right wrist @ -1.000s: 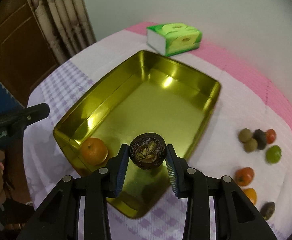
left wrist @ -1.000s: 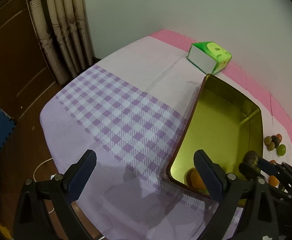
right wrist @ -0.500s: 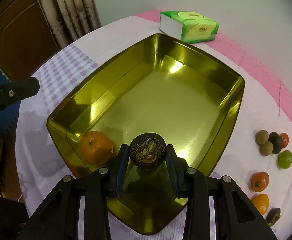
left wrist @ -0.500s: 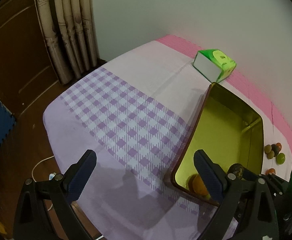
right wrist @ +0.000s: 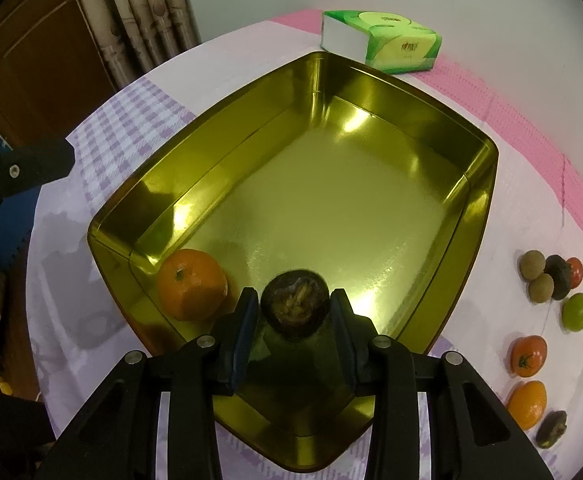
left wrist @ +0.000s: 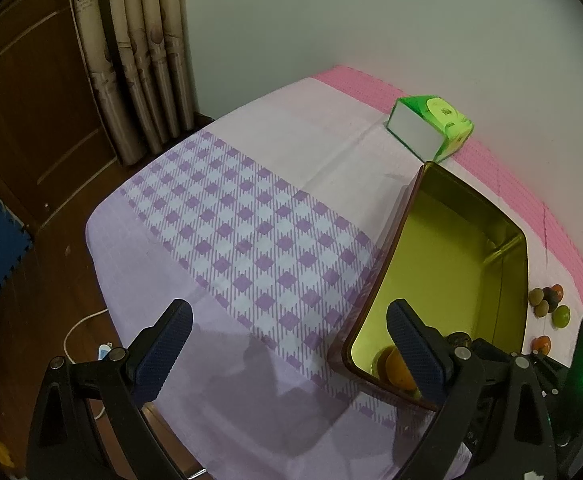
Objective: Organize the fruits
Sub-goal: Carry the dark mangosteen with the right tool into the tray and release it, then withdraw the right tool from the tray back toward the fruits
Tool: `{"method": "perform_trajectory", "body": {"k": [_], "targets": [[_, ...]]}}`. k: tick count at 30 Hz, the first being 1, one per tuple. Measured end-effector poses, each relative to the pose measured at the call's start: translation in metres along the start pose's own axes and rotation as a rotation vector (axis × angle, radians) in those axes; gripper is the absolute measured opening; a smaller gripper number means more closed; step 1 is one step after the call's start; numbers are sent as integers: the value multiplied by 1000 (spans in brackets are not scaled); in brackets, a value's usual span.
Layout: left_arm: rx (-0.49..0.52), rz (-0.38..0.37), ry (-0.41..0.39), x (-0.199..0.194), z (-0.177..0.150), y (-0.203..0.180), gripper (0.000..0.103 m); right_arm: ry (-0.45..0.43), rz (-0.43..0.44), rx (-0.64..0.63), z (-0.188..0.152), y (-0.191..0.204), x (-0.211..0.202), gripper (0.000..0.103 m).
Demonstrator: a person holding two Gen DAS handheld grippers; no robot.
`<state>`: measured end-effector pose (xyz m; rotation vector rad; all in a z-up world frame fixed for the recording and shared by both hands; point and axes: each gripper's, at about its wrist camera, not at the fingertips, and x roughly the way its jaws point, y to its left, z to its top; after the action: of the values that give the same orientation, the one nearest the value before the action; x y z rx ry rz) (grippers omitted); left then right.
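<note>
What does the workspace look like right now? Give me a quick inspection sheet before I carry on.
Surface: table under a cloth, purple check and pink bands.
Job's things: gold tin holds one orange; dark brown fruit held above its floor; eight more fruits loose on the cloth right of the tin.
Clutter: green tissue box behind the tin.
Grippers: right gripper shut on the dark brown fruit; left gripper open, holding nothing, over the cloth.
Cables: white cable on the floor.
Surroundings: curtain, wooden door, blue floor mat.
</note>
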<state>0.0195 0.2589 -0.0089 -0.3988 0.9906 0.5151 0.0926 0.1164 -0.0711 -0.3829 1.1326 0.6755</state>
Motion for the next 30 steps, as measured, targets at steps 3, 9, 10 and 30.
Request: {"method": "perform_trajectory", "body": {"k": [3, 9, 10, 30], "targets": [[1, 0, -9, 0, 0, 0, 96, -4, 8, 6, 1, -1, -2, 41], [18, 2, -19, -1, -2, -2, 96, -58, 34, 42, 0, -8, -22, 48], [19, 2, -21, -2, -1, -2, 96, -77, 38, 51, -1, -11, -28, 50], [232, -15, -96, -19, -14, -47, 96, -212, -308, 450, -144, -246, -118, 85]]}}
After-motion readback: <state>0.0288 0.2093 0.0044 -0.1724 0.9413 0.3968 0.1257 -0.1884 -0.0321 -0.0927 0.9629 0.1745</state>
